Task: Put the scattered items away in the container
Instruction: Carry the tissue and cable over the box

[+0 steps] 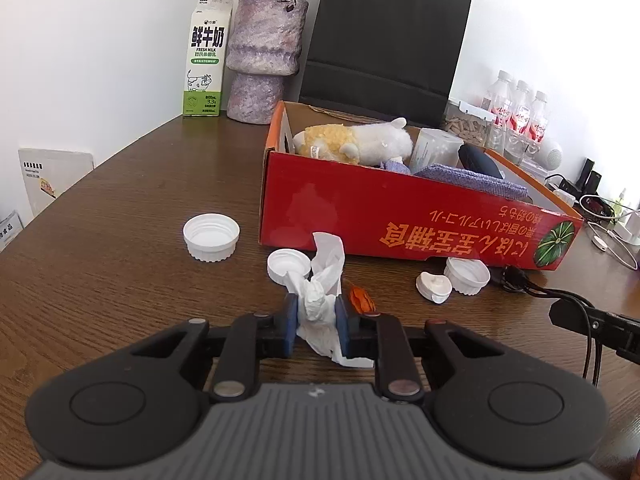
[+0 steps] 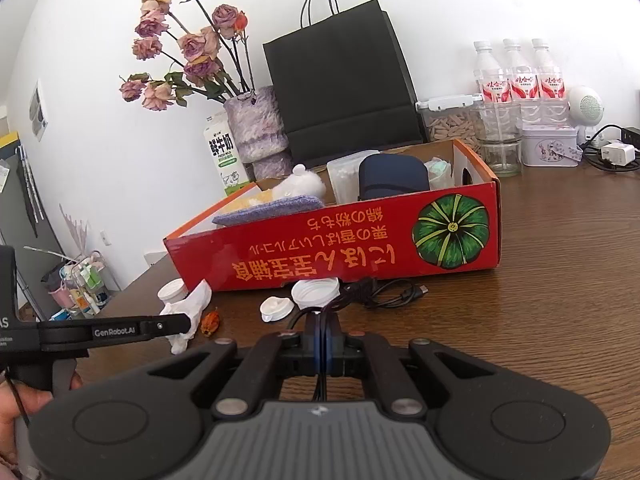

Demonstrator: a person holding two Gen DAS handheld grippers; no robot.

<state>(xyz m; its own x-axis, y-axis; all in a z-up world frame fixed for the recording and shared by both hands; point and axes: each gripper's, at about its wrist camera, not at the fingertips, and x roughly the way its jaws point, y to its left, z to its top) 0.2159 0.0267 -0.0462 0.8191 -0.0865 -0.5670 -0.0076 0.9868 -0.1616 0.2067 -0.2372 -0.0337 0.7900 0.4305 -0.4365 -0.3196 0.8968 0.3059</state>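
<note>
My left gripper (image 1: 317, 320) is shut on a crumpled white tissue (image 1: 324, 280) that lies on the wooden table just in front of the red cardboard box (image 1: 400, 208). Its black fingers (image 2: 176, 322) also show in the right wrist view, by the tissue (image 2: 192, 308). My right gripper (image 2: 322, 332) is shut on a black cable (image 2: 380, 294) that trails along the box front (image 2: 320, 248). Loose on the table are three white caps (image 1: 211, 237) (image 1: 288, 264) (image 1: 467, 275), a small white lid (image 1: 434, 286) and an orange item (image 1: 360, 300). The box holds a plush toy (image 1: 360, 142), a purple cloth (image 1: 472, 180) and a dark case (image 2: 392, 178).
Behind the box stand a milk carton (image 1: 206, 56), a purple vase (image 1: 264, 56) with dried roses and a black paper bag (image 1: 384, 40). At the back right are water bottles (image 2: 520, 76), glass jars (image 2: 500, 144), a tin (image 2: 550, 146) and chargers with cords (image 2: 612, 152).
</note>
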